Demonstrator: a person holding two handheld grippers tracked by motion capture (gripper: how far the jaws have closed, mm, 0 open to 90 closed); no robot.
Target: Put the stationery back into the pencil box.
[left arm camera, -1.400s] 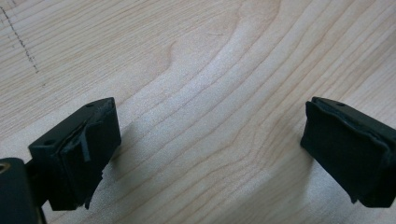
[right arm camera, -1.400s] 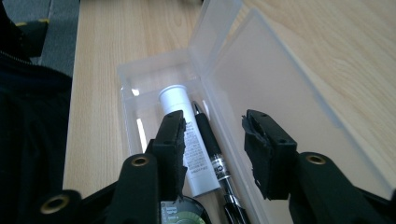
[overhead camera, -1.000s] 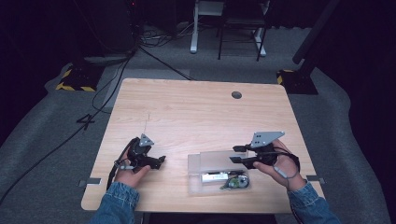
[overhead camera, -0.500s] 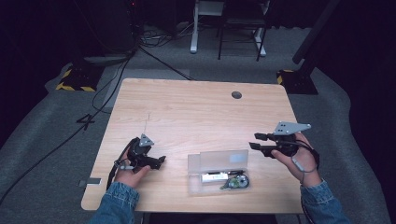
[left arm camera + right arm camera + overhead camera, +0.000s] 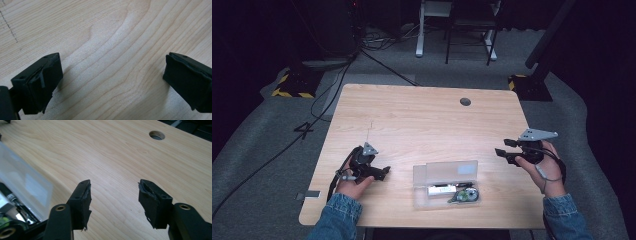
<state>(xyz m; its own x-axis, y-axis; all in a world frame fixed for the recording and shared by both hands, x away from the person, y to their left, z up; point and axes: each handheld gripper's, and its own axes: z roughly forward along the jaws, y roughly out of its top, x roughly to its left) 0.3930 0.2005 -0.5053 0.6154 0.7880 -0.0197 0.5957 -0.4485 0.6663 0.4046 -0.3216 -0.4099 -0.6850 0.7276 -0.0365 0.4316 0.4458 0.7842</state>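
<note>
A clear plastic box [image 5: 446, 182] with its lid raised lies near the table's front edge and holds a small metal tool and some green bits. It also sits at the left edge of the right gripper view, clear plastic box [image 5: 22, 187]. My right gripper [image 5: 502, 152] hovers to the right of the box, apart from it. Its jaws have just been opening and stand open over bare wood, right gripper [image 5: 113, 195]. My left gripper [image 5: 383, 173] rests on the table left of the box. Its jaws have just been opening too and stand wide with nothing between them, left gripper [image 5: 112, 80].
The wooden table [image 5: 422, 120] has a round cable hole [image 5: 465, 101] at the back right, also seen as the cable hole [image 5: 157, 135]. Cables and chair legs lie on the dark floor behind the table.
My right gripper has moved right, away from the box it was at, and its jaws have widened. The left hand has stayed put.
</note>
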